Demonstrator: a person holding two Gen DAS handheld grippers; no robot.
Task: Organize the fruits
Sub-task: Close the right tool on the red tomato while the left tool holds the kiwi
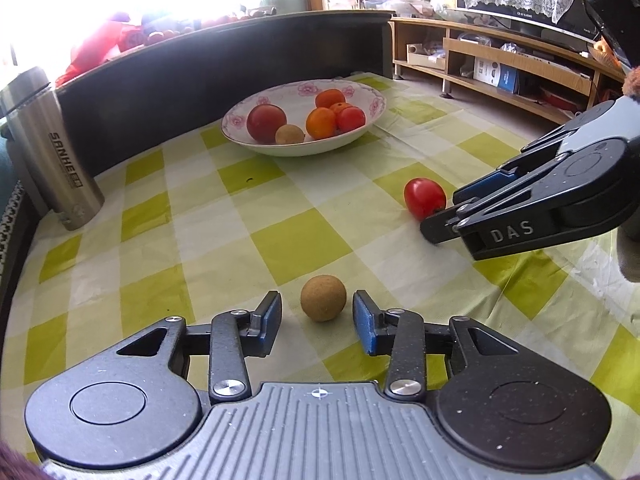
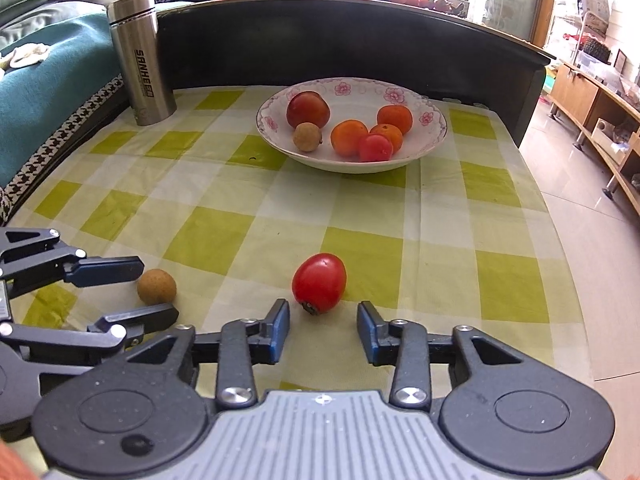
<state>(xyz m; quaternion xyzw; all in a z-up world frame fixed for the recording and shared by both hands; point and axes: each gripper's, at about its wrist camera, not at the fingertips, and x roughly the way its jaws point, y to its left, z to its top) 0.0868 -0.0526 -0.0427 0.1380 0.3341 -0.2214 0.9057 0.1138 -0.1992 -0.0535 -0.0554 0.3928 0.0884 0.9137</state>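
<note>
Looks like the pick-up step, both tongs spread wide and holding nothing: the left gripper (image 1: 317, 312) lines up on the brown longan (image 1: 323, 298), the right gripper (image 2: 323, 322) on the red tomato (image 2: 319, 282), both loose on the checked cloth (image 2: 224, 236), so next each probably closes gently and carries to the flowered bowl (image 2: 434, 120).

Right tool (image 2: 323, 330): fingers apart, low over the worktop, nothing held.
Red tomato (image 2: 319, 283): on the checked cloth (image 2: 400, 216), just ahead of the gap between the fingers.
Left tool (image 2: 156, 292): enters from the left, fingers apart around a brown fruit (image 2: 156, 286).
Bowl (image 2: 434, 114): farther back, holding six fruits.
Steel flask (image 2: 141, 58): upright, back left.
</note>
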